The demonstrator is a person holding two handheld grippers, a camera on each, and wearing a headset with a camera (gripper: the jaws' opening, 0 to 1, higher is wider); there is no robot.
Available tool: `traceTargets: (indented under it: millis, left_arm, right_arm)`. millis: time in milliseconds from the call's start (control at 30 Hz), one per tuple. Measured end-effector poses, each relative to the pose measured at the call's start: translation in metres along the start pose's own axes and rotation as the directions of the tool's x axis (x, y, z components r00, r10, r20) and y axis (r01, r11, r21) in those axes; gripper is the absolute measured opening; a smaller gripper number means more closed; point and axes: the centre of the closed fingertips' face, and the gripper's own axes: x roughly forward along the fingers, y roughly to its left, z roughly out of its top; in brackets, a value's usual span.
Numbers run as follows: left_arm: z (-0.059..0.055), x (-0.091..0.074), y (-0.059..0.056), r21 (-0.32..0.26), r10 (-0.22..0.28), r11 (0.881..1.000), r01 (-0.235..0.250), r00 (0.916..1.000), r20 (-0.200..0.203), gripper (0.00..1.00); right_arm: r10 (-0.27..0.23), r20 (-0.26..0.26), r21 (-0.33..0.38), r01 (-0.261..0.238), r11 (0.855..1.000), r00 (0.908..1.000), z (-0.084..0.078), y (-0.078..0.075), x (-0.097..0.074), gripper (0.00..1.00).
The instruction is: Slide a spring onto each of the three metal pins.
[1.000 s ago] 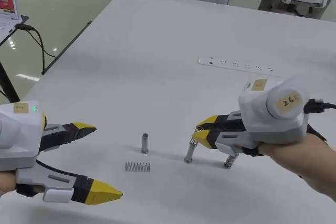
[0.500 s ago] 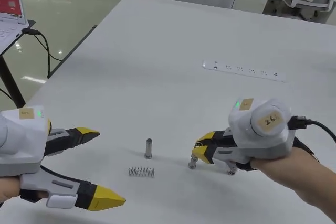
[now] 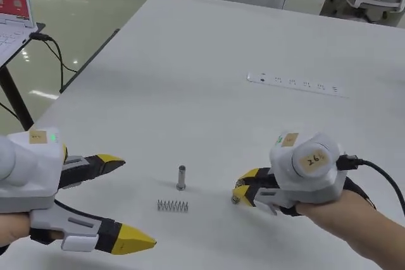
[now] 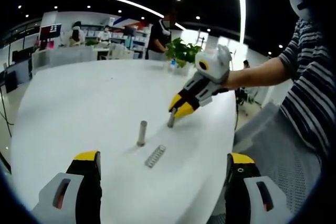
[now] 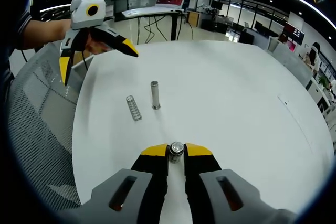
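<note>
Right hand-held gripper (image 5: 176, 154): yellow-tipped black jaws pinched on short steel pin wearing coiled spring (image 5: 176, 148), low over smooth white counter (image 3: 190, 61). Left hand-held gripper (image 3: 130, 200) hovers near counter's near edge, jaws wide apart. Bare cylindrical steel pin (image 3: 181, 177) upright between the two. Loose thin wire spring (image 3: 173, 205) lies flat just beside it. Long white power strip (image 3: 296, 84) farther back.

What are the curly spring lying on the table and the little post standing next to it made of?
The spring looks like thin steel wire: grey, coiled and slightly glinting. The post looks like solid metal too, probably steel: it is smooth and silver-grey, with a bright shine along its side. The exact metal cannot be told by looking.
</note>
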Motion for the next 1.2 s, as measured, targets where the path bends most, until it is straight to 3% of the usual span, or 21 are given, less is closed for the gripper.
traceTargets:
  millis: [167,467,633,900,1200]
  left_arm:
    - [0.001,-0.002,-0.001,0.004,-0.002,1.0,0.002,1.0,-0.001,0.96]
    - [0.003,-0.005,0.002,0.004,0.008,1.0,-0.008,1.0,0.005,0.96]
    - [0.004,-0.005,0.001,0.008,0.004,1.0,-0.004,1.0,0.005,0.96]
    - [0.004,-0.007,0.001,0.013,0.003,1.0,-0.003,1.0,0.001,0.95]
    - [-0.001,-0.011,0.004,0.011,0.011,1.0,-0.011,0.9999,-0.01,0.95]
  right_arm:
    - [0.002,0.02,0.014,-0.002,1.0,0.9998,0.006,0.001,-0.005,0.14]
    - [-0.009,0.072,-0.016,0.01,1.0,0.9974,0.028,0.002,-0.022,0.11]
    - [0.044,0.076,-0.078,-0.038,0.996,0.9962,0.039,0.017,-0.022,0.11]
    - [0.148,0.028,-0.265,-0.135,0.955,0.9886,0.051,0.056,-0.007,0.1]
    - [0.186,-0.017,-0.327,-0.181,0.927,0.9824,0.055,0.069,0.012,0.1]
